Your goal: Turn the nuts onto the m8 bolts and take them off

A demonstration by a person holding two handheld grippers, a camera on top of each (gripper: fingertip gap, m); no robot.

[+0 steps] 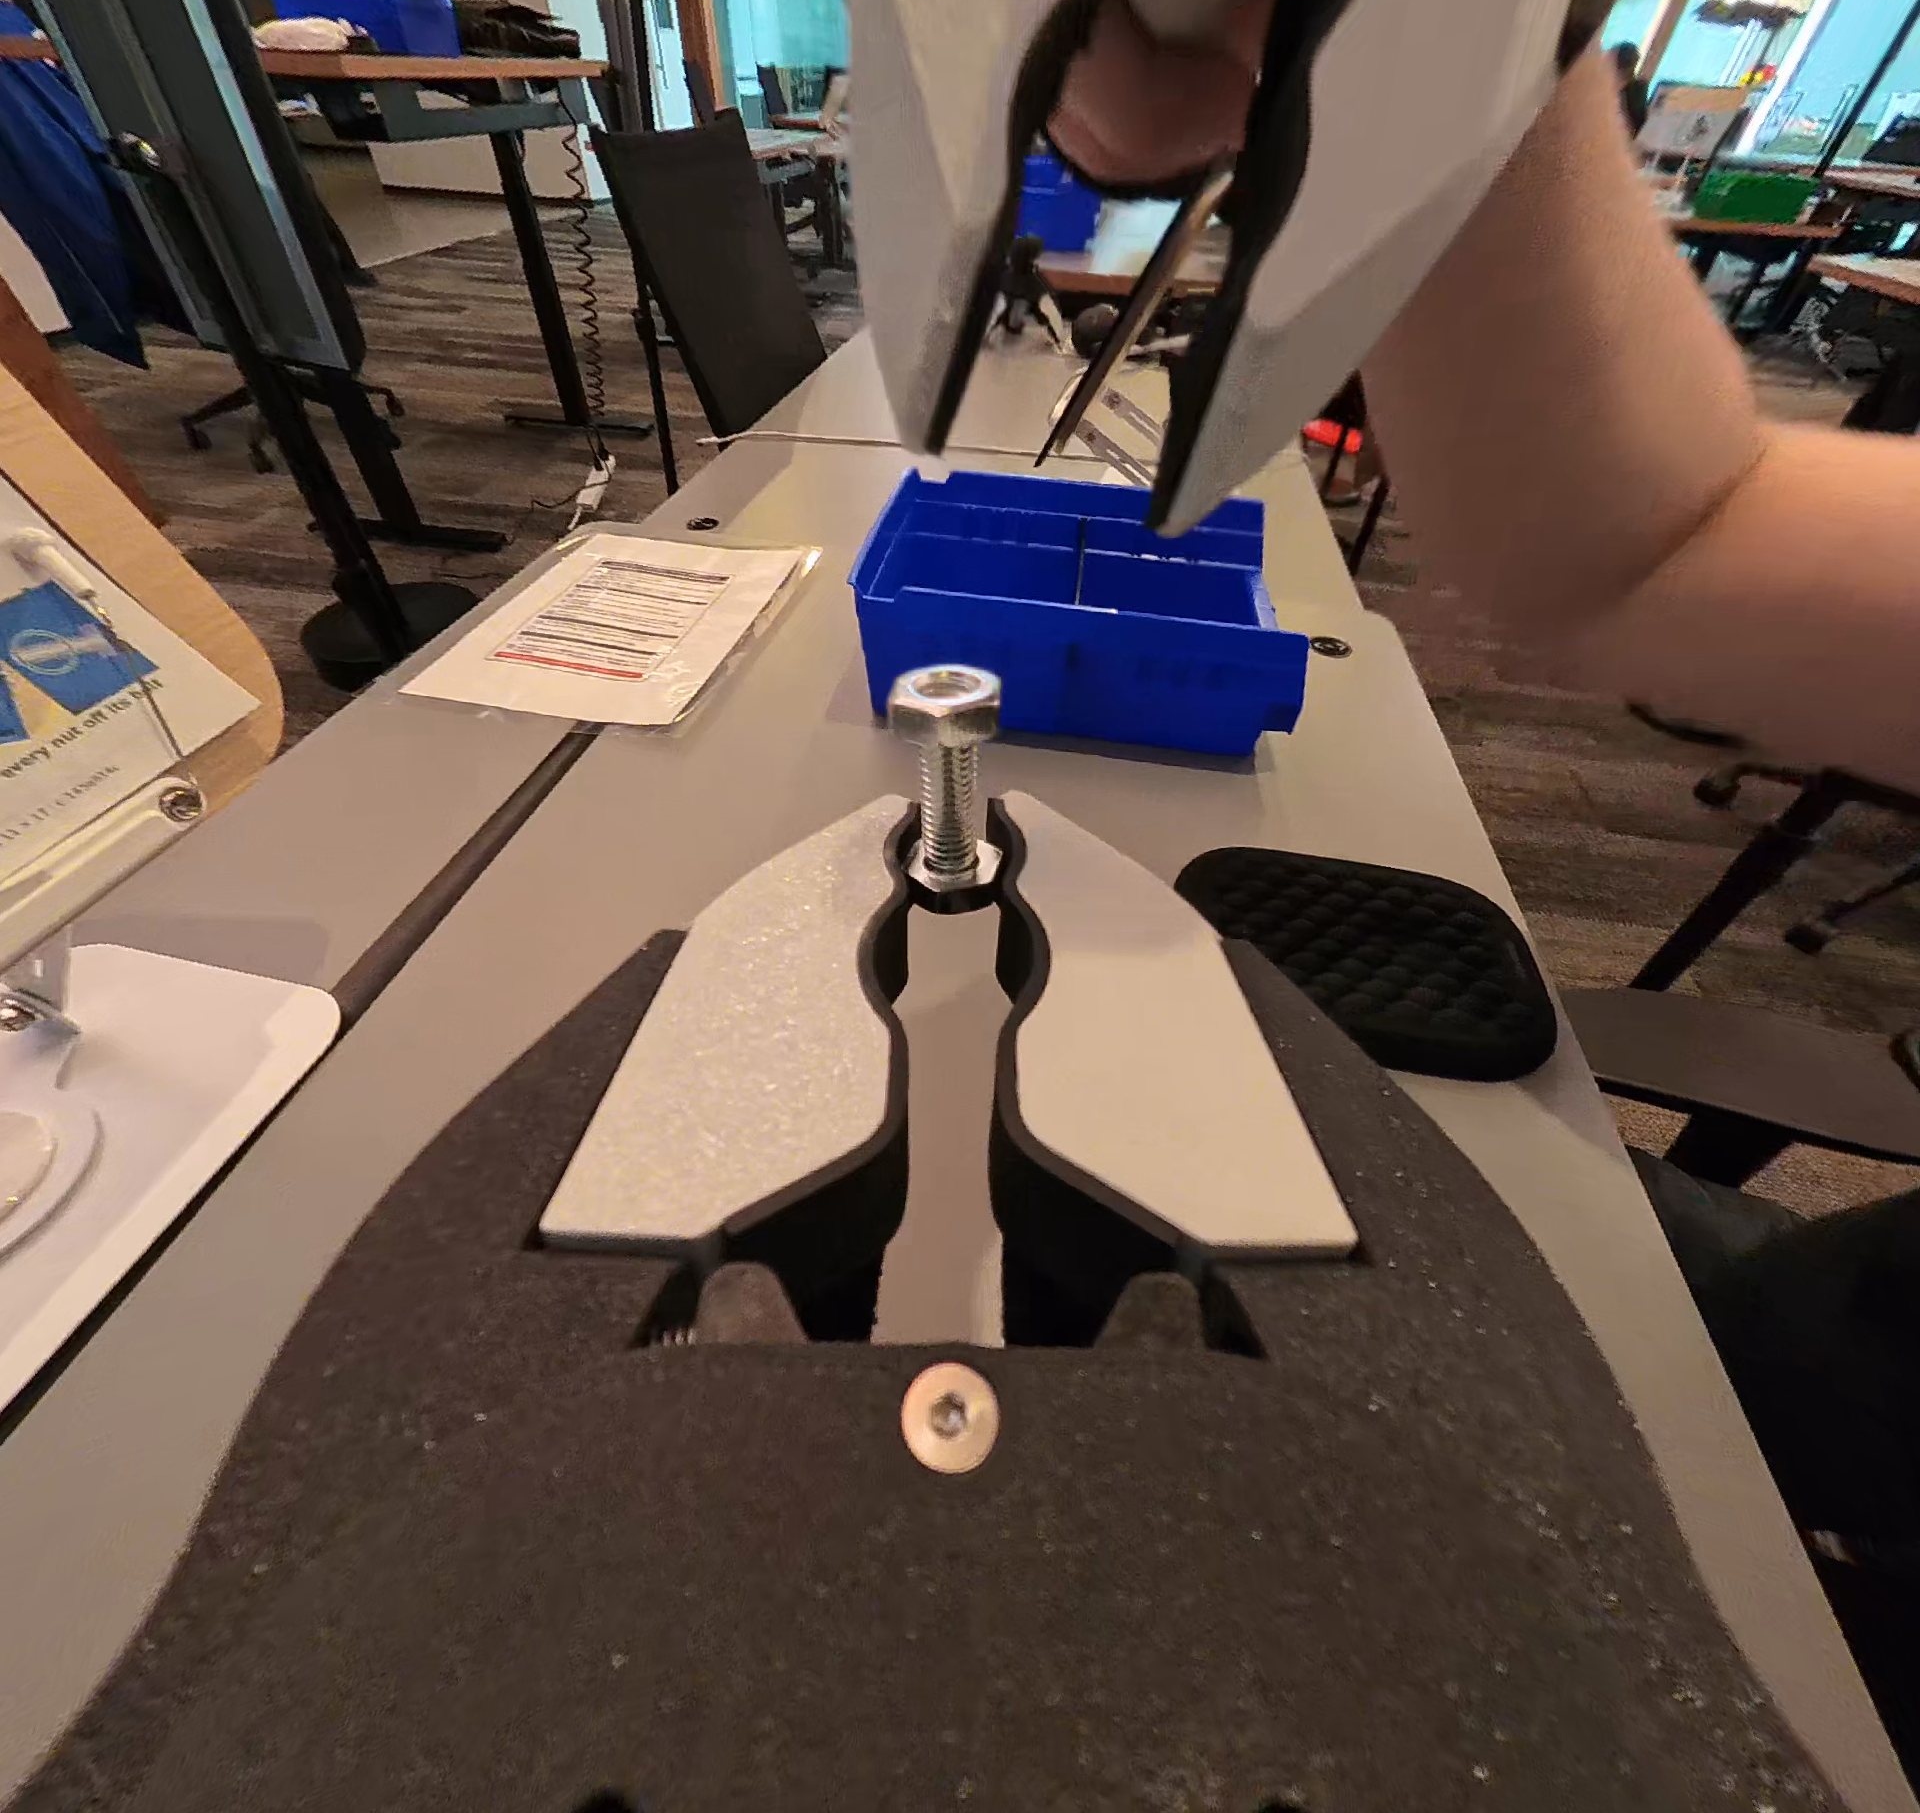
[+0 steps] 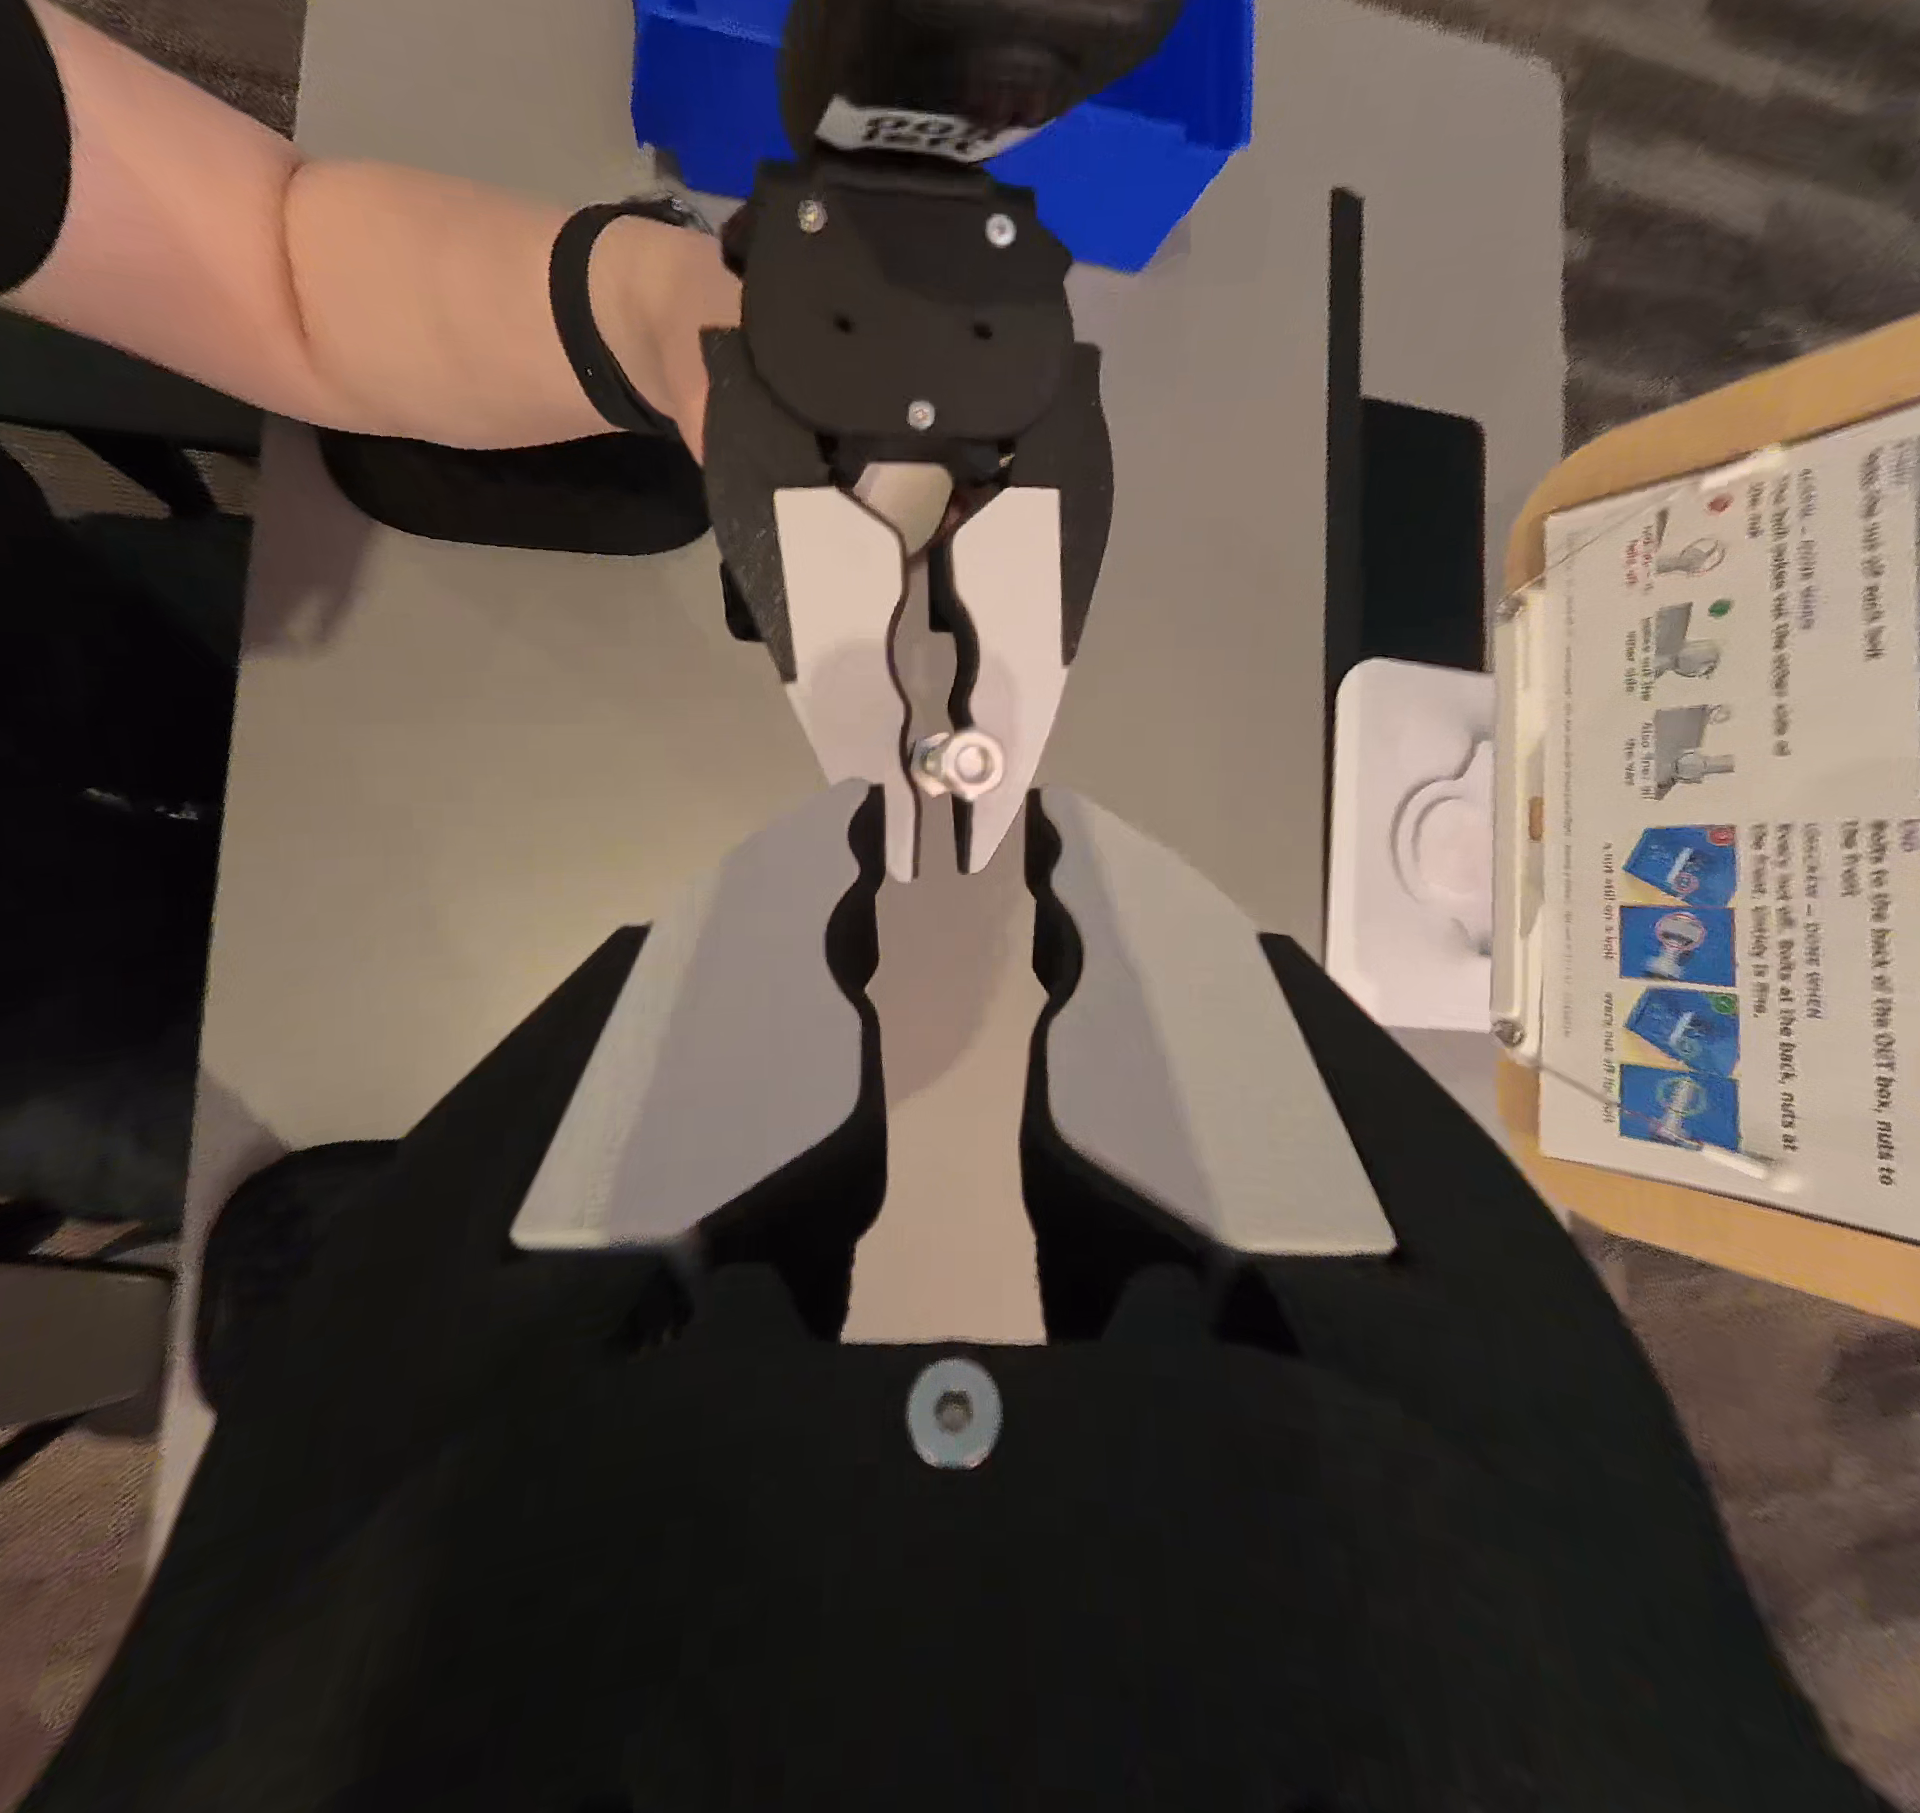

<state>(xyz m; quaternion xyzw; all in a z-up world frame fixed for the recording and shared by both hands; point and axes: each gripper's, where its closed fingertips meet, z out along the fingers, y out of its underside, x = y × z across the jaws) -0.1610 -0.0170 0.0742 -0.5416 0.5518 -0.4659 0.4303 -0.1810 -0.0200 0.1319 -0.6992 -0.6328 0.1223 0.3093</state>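
My left gripper (image 1: pixel 956 813) is shut on the hex head of a silver bolt (image 1: pixel 948 807). The bolt stands upright over the grey table (image 1: pixel 727 807). A silver nut (image 1: pixel 943 701) sits at the top of the thread. My right gripper (image 1: pixel 1055 485) hangs open above and behind the nut, apart from it. In the right wrist view my right gripper (image 2: pixel 956 795) is open and empty and looks straight down on the nut (image 2: pixel 975 762). The left gripper (image 2: pixel 940 833) and the hand that holds it show below it.
A blue divided bin (image 1: pixel 1070 620) stands behind the bolt; it also shows in the right wrist view (image 2: pixel 1143 153). A sheet in a plastic sleeve (image 1: pixel 623 620) lies left of it. A black pad (image 1: pixel 1371 953) lies to the right. An instruction sign on a white base (image 2: pixel 1683 797) stands beside the table. The left gripper's tips are roughly 6 cm from the right gripper's.
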